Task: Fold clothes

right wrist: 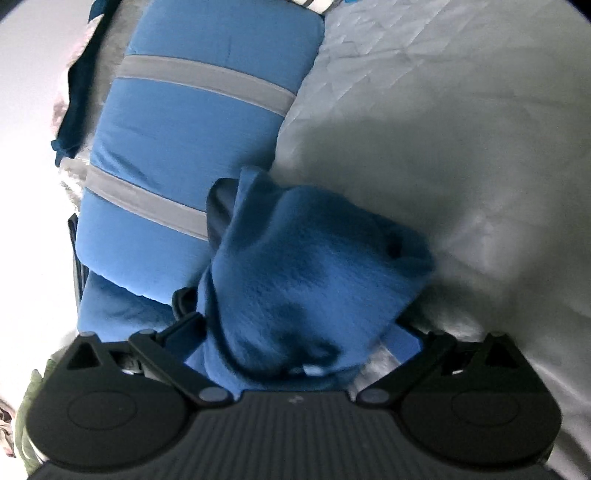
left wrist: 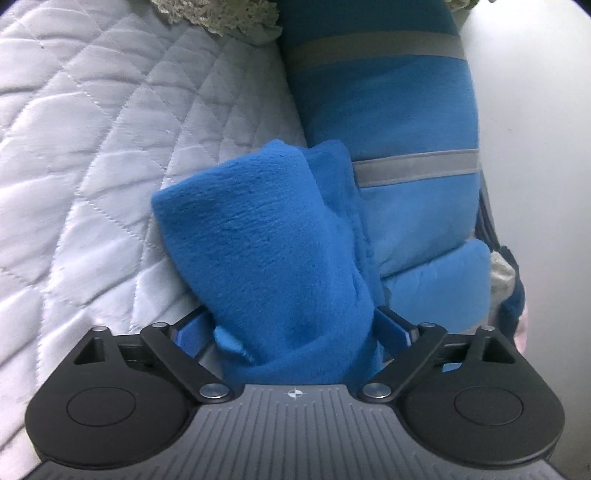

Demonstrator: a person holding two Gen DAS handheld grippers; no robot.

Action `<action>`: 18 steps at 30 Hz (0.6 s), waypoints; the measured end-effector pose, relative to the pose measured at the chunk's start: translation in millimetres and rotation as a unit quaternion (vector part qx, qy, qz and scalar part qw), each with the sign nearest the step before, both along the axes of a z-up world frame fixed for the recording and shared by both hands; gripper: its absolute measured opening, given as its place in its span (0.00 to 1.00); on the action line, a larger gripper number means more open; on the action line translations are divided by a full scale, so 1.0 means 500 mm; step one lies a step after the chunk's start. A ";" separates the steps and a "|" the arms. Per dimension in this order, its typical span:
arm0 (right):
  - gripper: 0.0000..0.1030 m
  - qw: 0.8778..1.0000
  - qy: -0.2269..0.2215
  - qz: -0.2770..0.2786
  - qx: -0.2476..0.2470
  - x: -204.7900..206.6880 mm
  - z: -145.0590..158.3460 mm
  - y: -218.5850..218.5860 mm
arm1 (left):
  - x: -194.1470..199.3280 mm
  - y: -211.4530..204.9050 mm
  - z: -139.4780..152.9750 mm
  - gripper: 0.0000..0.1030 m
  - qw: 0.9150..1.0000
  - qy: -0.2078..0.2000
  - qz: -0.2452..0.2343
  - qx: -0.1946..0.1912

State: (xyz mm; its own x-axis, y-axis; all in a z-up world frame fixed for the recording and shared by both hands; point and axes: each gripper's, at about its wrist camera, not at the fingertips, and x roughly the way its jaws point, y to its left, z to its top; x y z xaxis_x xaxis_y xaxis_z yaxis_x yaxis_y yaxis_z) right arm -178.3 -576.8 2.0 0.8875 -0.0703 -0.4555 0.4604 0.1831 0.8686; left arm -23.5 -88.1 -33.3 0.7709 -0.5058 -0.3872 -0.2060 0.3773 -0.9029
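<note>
A deep blue fleece garment [left wrist: 273, 243] lies bunched on the white quilted bed cover [left wrist: 92, 147]. My left gripper [left wrist: 291, 295] stands open and wide, the fleece heaped between its blue fingers [left wrist: 393, 326], which mostly hide under it. In the right wrist view the same fleece [right wrist: 306, 273] humps up between the wide jaws of my right gripper [right wrist: 295, 321]. It is open, and bed cover shows in a gap beside its right finger [right wrist: 406, 341]. A lighter blue padded piece with two grey stripes [left wrist: 406, 110] lies just beyond the fleece, touching it.
A cream lace-edged cloth [left wrist: 221, 14] sits at the far end of the bed. A dark blue cloth [right wrist: 74, 92] lies along the striped piece's [right wrist: 192, 122] outer side, by a pale wall. Green fabric [right wrist: 29, 424] shows at the lower left of the right wrist view.
</note>
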 end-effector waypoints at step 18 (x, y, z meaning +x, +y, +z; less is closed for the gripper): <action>1.00 1.000 0.017 -0.015 -0.006 0.040 -0.008 -0.014 | 0.076 -0.019 -0.002 0.92 0.998 0.059 0.003 -0.025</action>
